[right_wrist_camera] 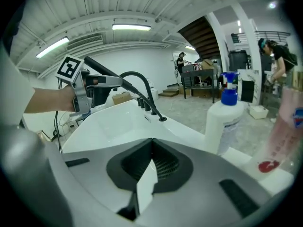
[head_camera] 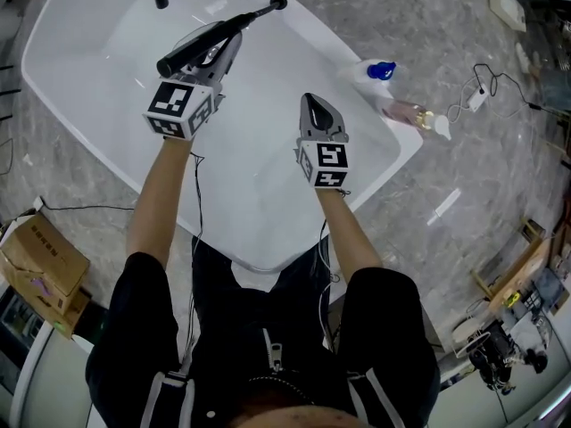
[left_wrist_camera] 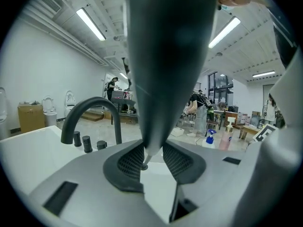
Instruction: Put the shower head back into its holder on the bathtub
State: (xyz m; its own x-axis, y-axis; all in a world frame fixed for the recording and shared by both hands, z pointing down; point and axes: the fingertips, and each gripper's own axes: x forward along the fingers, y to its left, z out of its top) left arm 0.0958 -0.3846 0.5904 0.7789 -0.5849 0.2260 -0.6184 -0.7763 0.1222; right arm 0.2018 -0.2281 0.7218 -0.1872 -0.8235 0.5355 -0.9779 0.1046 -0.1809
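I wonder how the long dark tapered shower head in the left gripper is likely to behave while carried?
The long dark tapered shower head looks rigid: it runs straight on both sides of the left gripper. Its smooth, narrowing body may slide between the pads. The thicker end overhangs behind the jaws, so it might pivot.

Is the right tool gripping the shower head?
No; the right tool is shut on nothing, while the left tool grips the shower head.
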